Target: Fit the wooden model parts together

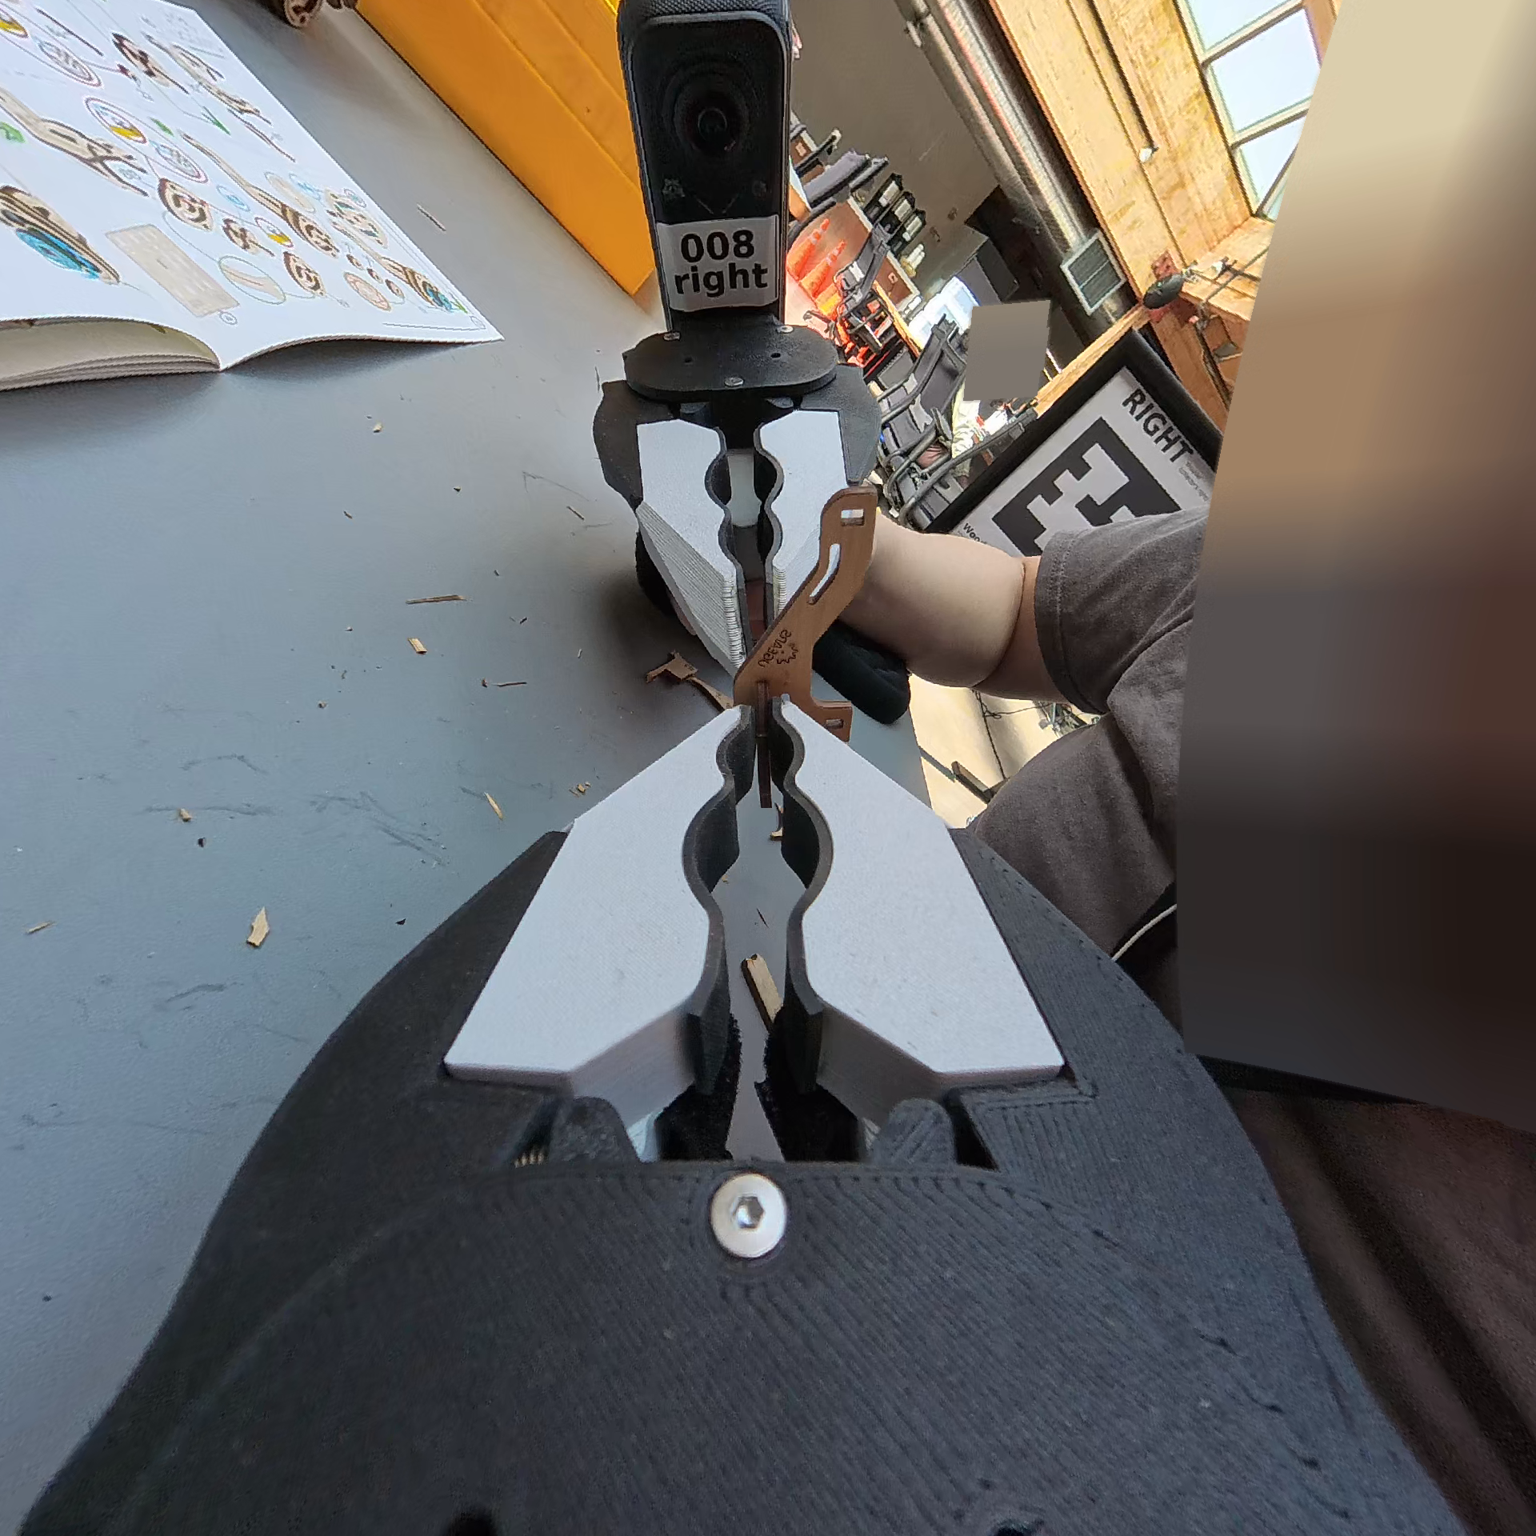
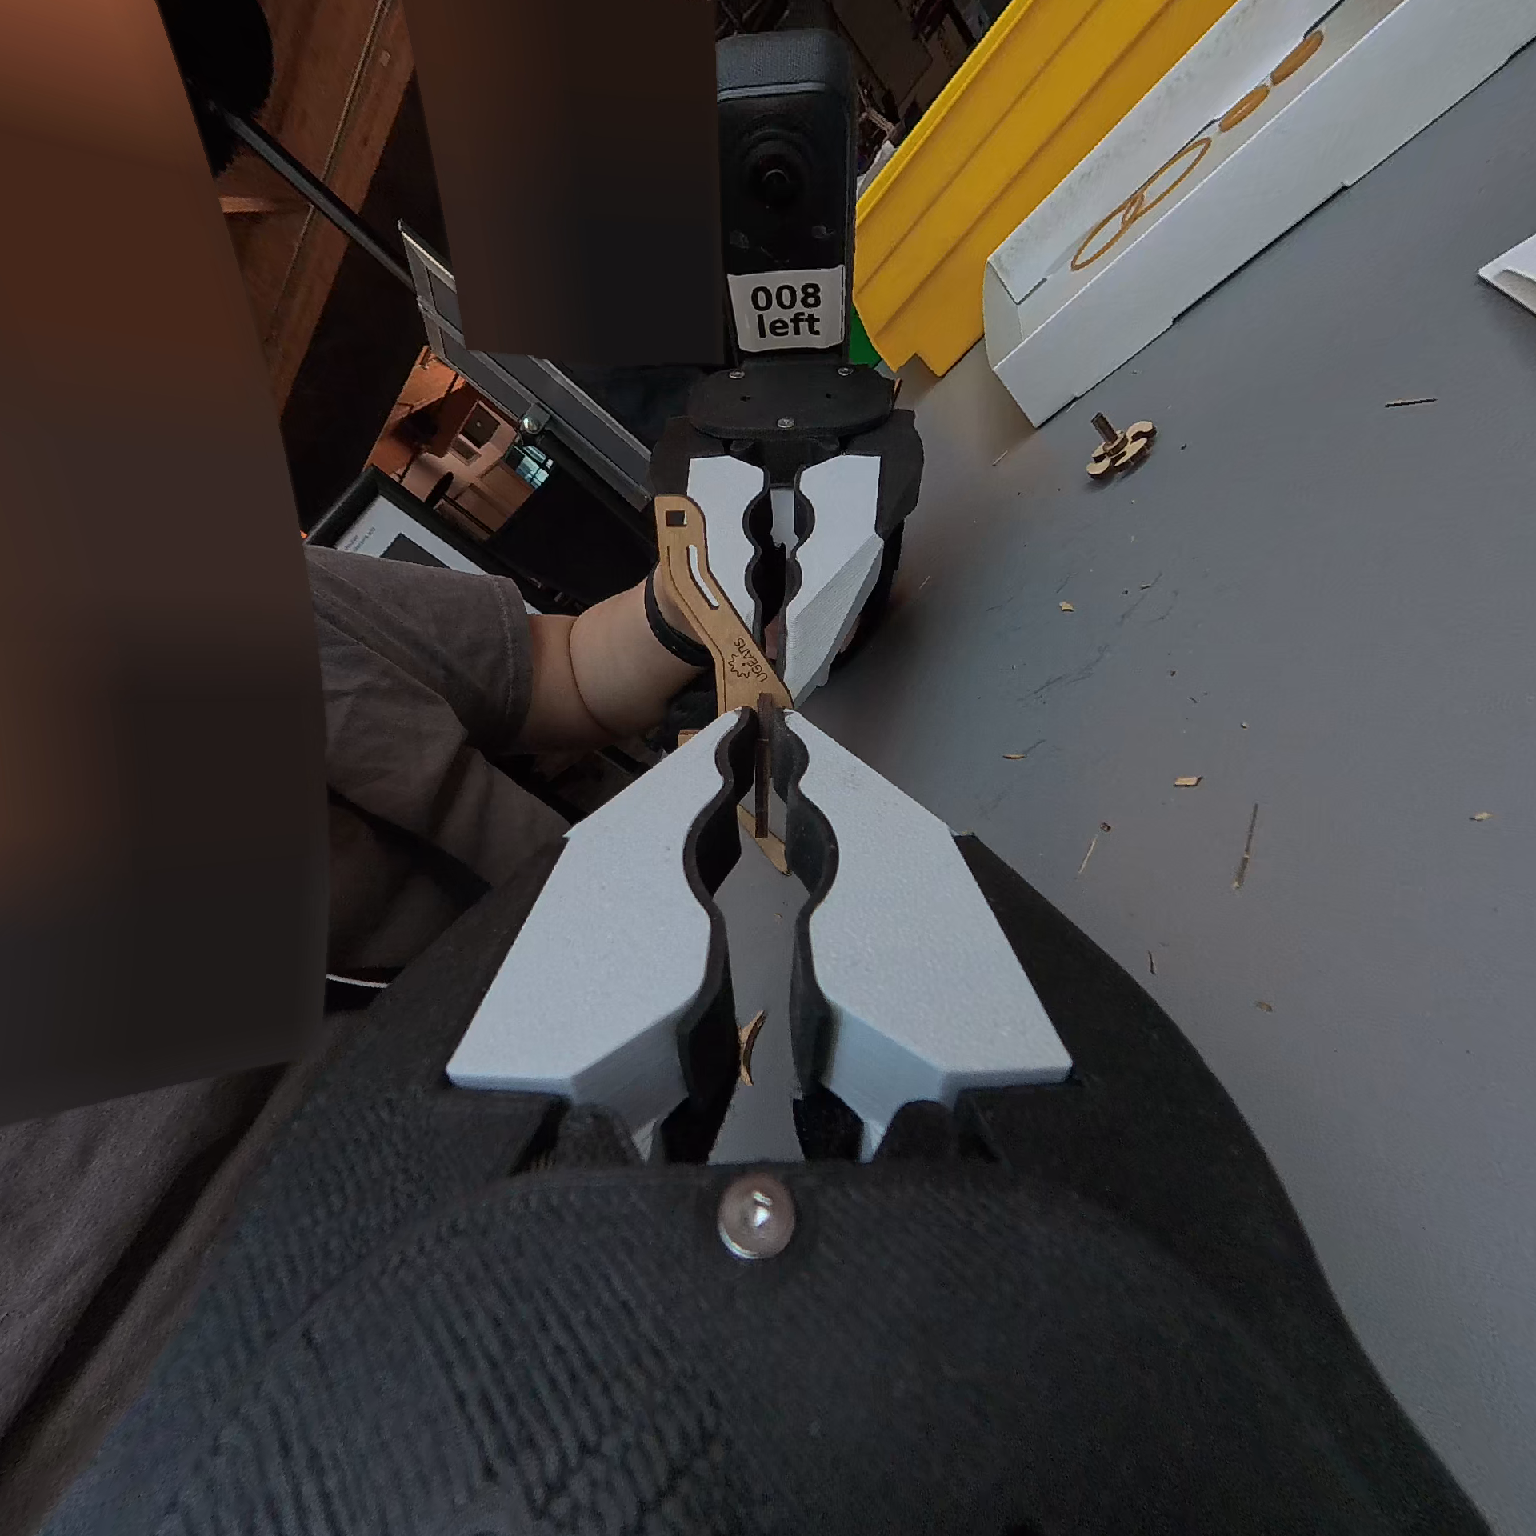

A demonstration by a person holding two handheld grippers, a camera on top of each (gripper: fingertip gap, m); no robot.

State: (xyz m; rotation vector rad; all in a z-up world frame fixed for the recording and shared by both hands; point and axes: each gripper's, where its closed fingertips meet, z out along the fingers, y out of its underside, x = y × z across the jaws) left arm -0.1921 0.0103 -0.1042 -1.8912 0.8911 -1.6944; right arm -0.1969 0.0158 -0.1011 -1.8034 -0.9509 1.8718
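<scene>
The flat, curved, laser-cut brown wooden model part [image 1: 819, 611] is hanging in the air above the grey tabletop [image 1: 249, 748], and both tools are meeting at it, tip to tip. The left gripper [image 1: 760, 731] is pinching a thin wooden tab at the part's lower end, its grey fingers [image 1: 657, 831] closed on it. Facing it from beyond the part, the right gripper [image 2: 763, 731] is clamping a similar thin wooden strip slotted into the same part. Left of the part in the left wrist view, an open white instruction booklet [image 1: 208, 208] is lying on the tabletop. Right of it in the right wrist view, a small wooden gear piece [image 2: 1118, 449] is resting near a white cardboard box [image 2: 1164, 208] and a yellow bin [image 2: 981, 191].
</scene>
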